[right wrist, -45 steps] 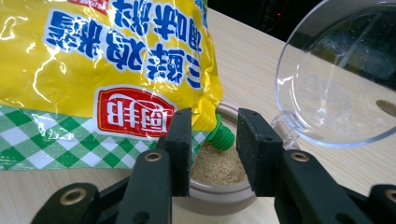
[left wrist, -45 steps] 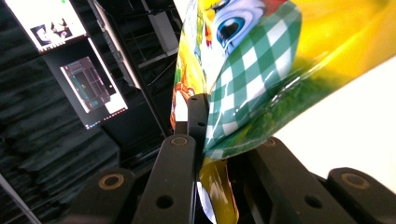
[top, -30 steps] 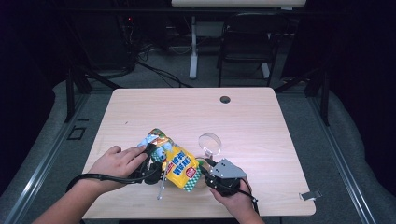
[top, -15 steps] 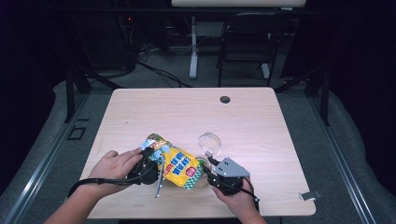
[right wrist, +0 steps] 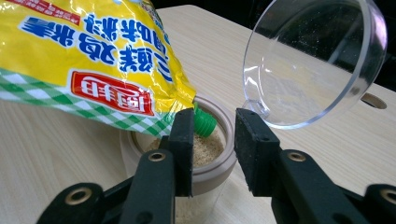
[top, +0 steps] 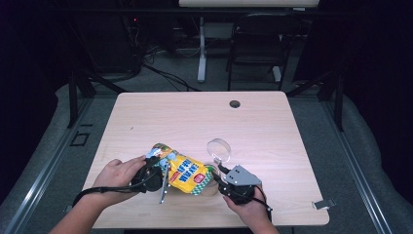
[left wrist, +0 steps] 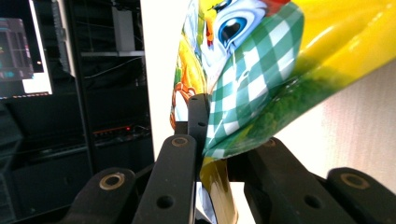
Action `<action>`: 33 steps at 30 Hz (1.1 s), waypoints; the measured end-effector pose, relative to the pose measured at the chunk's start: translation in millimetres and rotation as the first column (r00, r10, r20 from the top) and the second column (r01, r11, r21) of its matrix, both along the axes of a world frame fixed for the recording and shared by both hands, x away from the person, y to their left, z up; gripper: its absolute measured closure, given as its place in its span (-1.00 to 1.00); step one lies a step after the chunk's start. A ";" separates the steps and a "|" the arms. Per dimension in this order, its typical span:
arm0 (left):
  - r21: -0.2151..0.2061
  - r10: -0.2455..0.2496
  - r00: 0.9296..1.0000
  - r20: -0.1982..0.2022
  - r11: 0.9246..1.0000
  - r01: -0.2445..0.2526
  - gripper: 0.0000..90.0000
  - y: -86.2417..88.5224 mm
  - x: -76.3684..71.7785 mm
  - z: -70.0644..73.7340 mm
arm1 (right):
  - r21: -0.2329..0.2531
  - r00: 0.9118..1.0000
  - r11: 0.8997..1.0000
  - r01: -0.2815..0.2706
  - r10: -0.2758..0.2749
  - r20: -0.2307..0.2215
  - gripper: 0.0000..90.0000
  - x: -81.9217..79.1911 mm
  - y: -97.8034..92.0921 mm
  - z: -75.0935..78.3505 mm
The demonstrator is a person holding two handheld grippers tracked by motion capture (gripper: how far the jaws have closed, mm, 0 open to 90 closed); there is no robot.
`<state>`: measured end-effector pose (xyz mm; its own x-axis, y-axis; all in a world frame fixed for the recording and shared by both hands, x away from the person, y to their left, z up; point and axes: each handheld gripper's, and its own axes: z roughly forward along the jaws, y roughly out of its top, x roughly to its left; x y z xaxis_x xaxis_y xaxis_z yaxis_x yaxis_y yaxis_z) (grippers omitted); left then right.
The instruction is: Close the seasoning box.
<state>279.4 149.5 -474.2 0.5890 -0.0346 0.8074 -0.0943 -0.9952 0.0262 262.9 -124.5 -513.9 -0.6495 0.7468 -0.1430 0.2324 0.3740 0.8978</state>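
Observation:
A yellow seasoning bag (top: 187, 174) with a green-check edge lies tilted between my two grippers near the table's front. My left gripper (top: 162, 168) is shut on the bag's checked bottom edge (left wrist: 233, 116); its jaws (left wrist: 208, 123) pinch the foil. The bag's green spout (right wrist: 204, 123) rests over a round jar (right wrist: 210, 175) holding beige granules (right wrist: 205, 149). My right gripper (right wrist: 217, 126) is shut on the jar's rim, one jaw inside and one outside. The jar's clear lid (right wrist: 308, 60) stands flipped open behind it. In the high view the right gripper (top: 217, 179) is beside the jar (top: 210, 189), with the lid (top: 219, 148) just beyond.
The wooden table (top: 195, 122) has a dark cable hole (top: 235, 104) near its far edge. A small metal clip (top: 323, 204) lies at the front right corner. A thin grey strip (top: 163, 189) hangs below the bag. Chairs and cables stand behind the table.
The left hand has shifted slightly down and left with the bag's end. The right gripper and the jar have stayed in place.

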 end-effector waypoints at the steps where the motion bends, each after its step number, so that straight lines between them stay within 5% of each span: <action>1: -0.003 0.001 1.000 -0.005 1.000 -0.001 0.88 0.7 0.7 0.1 | -0.006 1.000 1.000 -0.001 0.001 0.000 0.54 0.0 0.0 -0.2; 4: -0.045 0.011 0.999 -0.035 0.999 -0.012 0.88 3.0 2.9 -2.0 | -0.020 1.000 1.000 -0.005 0.005 -0.001 0.56 -0.2 0.7 -1.0; 13: -0.062 0.022 0.997 -0.080 0.998 -0.027 0.88 5.2 6.0 -2.2 | -0.036 1.000 0.999 -0.005 0.005 0.004 0.57 0.2 1.0 -1.5; 21: -0.117 0.024 0.991 -0.134 0.992 -0.040 0.88 9.1 10.6 -5.0 | -0.046 1.000 0.999 -0.015 0.014 -0.004 0.71 -0.4 2.4 -1.4; 33: -0.111 0.034 0.989 -0.145 0.993 -0.050 0.88 7.9 13.1 -2.6 | -0.084 0.998 0.994 -0.063 0.063 0.002 0.78 -6.8 2.4 3.2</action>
